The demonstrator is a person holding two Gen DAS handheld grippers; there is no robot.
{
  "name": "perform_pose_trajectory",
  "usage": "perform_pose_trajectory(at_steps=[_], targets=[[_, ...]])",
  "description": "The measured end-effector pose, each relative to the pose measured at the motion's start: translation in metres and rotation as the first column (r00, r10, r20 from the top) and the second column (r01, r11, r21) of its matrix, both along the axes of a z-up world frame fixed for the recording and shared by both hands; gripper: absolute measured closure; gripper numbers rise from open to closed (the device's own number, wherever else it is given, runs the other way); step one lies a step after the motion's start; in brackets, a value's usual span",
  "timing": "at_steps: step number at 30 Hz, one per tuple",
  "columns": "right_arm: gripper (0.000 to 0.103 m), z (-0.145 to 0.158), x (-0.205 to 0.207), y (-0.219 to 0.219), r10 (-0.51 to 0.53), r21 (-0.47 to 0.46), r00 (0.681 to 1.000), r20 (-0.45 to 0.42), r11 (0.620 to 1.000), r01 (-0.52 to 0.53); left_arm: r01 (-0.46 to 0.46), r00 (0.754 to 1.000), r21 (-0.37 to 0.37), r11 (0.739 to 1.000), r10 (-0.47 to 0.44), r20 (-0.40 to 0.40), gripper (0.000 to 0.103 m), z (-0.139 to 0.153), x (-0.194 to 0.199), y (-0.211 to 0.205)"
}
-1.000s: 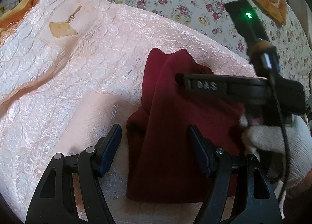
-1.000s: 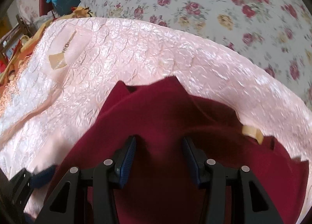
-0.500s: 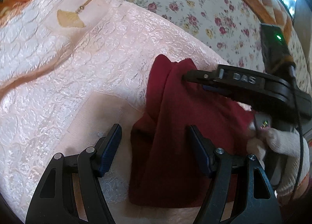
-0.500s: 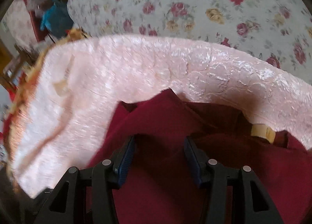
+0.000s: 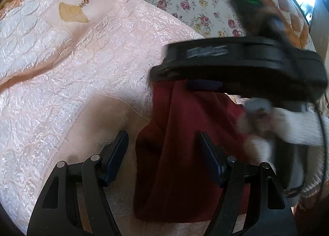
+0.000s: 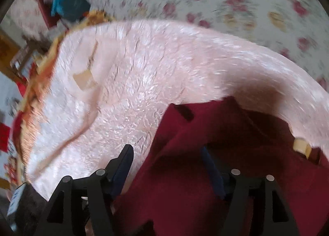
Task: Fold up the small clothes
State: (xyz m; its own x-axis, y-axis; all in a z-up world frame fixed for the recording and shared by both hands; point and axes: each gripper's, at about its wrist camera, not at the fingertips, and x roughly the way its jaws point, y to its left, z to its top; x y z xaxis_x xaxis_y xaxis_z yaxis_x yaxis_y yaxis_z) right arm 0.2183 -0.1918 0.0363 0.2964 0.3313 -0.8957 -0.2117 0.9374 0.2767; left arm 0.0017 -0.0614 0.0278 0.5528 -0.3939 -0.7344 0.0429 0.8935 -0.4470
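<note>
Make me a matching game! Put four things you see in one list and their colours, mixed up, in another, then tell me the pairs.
Things:
1. small garment
2. quilted cover
3. glove on the right hand
4. fan-shaped patch

Colours:
A. white
B. golden yellow
C. dark red
D. pale pink

Pairs: 1-C, 2-D, 3-A, 4-B
</note>
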Motion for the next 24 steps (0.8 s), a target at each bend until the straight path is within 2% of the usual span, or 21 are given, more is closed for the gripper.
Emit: perform_pose_trajectory(at_steps=[2, 4, 5, 6, 7, 9, 10, 12, 14, 16, 18, 23, 24], targets=[[0.030, -0.009, 0.006, 0.012, 0.020, -0.082, 1.000, -0.012, 0.996, -0.021, 0.004, 1.000, 0.004, 1.000, -0.004, -0.001, 0.032, 0.000, 0.000, -0.001], [0.030, -0.011, 0.005, 0.016, 0.034, -0.121, 0.999, 0.009, 0.992, -0.033, 0.006, 1.000, 0.006, 1.000, -0.006, 0.000, 0.032, 0.000, 0.001, -0.002], [0.034, -0.010, 0.003, 0.015, 0.037, -0.121, 0.999, 0.020, 0.992, -0.034, 0.007, 1.000, 0.006, 1.000, -0.007, 0.000, 0.032, 0.000, 0.001, -0.002], [0.050, -0.009, 0.000, 0.012, 0.037, -0.132, 0.998, 0.041, 0.991, -0.031, 0.007, 1.000, 0.008, 1.000, -0.007, 0.002, 0.032, 0.001, 0.001, -0.003], [0.054, -0.007, -0.003, 0.008, 0.041, -0.137, 0.997, 0.058, 0.990, -0.033, 0.007, 1.000, 0.009, 1.000, -0.007, 0.004, 0.032, 0.001, 0.001, -0.004], [0.072, -0.002, -0.012, -0.007, 0.043, -0.063, 0.996, 0.080, 0.997, -0.038, 0.027, 1.000, -0.013, 1.000, -0.027, 0.013, 0.032, 0.002, 0.001, -0.006], [0.073, 0.000, -0.016, -0.015, 0.034, -0.035, 0.996, 0.084, 0.999, -0.031, 0.041, 0.999, -0.033, 0.999, -0.041, 0.017, 0.034, 0.002, -0.001, -0.005], [0.077, 0.006, -0.024, -0.030, 0.022, 0.018, 0.994, 0.105, 1.000, -0.024, 0.062, 0.998, -0.090, 0.994, -0.060, 0.027, 0.045, 0.005, -0.002, -0.004], [0.078, 0.010, -0.029, -0.041, 0.011, 0.052, 0.993, 0.114, 0.998, -0.017, 0.072, 0.996, -0.105, 0.992, -0.067, 0.050, 0.062, 0.009, -0.004, -0.004], [0.078, 0.013, -0.032, -0.051, -0.003, 0.068, 0.994, 0.113, 0.998, -0.005, 0.090, 0.994, -0.099, 0.991, -0.083, 0.077, 0.068, 0.012, -0.005, -0.005], [0.078, 0.015, -0.033, -0.055, -0.014, 0.084, 0.994, 0.108, 0.996, 0.004, 0.118, 0.989, -0.101, 0.988, -0.109, 0.096, 0.071, 0.016, -0.007, -0.009], [0.077, 0.023, -0.025, -0.057, -0.045, 0.123, 0.996, 0.073, 0.992, 0.035, 0.162, 0.980, -0.097, 0.982, -0.149, 0.130, 0.072, 0.021, -0.009, -0.017], [0.066, 0.025, -0.024, -0.055, -0.045, 0.126, 0.997, 0.064, 0.991, 0.036, 0.164, 0.980, -0.097, 0.982, -0.151, 0.131, 0.072, 0.020, -0.009, -0.017]])
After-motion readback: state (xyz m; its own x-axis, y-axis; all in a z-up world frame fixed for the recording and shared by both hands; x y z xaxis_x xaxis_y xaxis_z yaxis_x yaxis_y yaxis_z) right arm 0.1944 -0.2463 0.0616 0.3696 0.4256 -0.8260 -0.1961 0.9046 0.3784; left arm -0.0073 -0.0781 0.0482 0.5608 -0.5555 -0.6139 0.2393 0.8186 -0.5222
